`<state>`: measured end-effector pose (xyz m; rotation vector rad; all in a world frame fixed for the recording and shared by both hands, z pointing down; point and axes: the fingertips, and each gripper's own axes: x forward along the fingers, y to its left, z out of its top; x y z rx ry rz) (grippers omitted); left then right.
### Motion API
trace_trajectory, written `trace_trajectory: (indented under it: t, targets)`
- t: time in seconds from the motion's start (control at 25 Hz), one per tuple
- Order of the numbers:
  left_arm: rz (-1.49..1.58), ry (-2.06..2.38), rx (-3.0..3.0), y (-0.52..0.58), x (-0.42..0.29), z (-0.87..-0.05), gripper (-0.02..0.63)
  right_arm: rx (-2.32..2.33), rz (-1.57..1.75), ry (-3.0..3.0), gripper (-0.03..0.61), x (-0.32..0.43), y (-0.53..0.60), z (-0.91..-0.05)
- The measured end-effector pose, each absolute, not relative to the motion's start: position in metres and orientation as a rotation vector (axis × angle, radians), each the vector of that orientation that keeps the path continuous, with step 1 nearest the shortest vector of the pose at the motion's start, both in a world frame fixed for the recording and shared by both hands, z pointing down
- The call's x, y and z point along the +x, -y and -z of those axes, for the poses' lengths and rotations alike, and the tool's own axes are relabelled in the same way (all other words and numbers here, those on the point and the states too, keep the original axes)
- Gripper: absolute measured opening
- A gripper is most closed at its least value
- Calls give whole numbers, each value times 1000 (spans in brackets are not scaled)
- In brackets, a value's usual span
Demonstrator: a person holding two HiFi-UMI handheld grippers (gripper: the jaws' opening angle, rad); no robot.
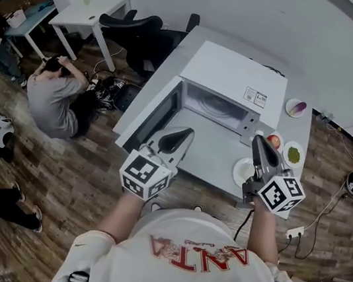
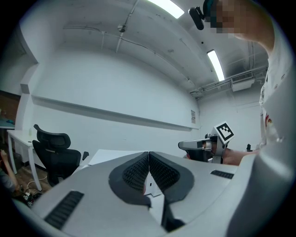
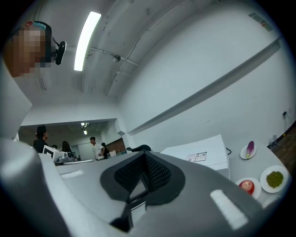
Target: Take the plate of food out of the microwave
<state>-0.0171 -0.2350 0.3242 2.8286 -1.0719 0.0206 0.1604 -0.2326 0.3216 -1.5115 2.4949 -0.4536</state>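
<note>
The white microwave (image 1: 237, 80) stands on a grey table (image 1: 218, 154) with its door (image 1: 157, 117) swung open to the left. Its cavity (image 1: 216, 107) looks empty from here. A white plate (image 1: 242, 171) lies on the table to the right of the opening, half hidden under my right gripper; what is on it I cannot tell. My left gripper (image 1: 188, 132) hangs shut in the air before the open door, holding nothing; its pads (image 2: 138, 169) meet. My right gripper (image 1: 258, 138) hovers shut and empty above the white plate, jaws together (image 3: 144, 155).
Three small plates sit right of the microwave: one with a purple vegetable (image 1: 296, 108), one with a red apple (image 1: 274, 140), one with green food (image 1: 293, 153). A black office chair (image 1: 138, 30) stands behind the table's left end. A person (image 1: 54, 93) crouches on the floor at left.
</note>
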Motion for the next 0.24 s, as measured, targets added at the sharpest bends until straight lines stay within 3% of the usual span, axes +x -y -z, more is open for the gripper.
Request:
trace_trajectory:
  t: [0.24]
  targets:
    - [-19, 1055, 2818, 230, -15, -327, 9, -1442, 473, -2525, 2, 153, 229, -322]
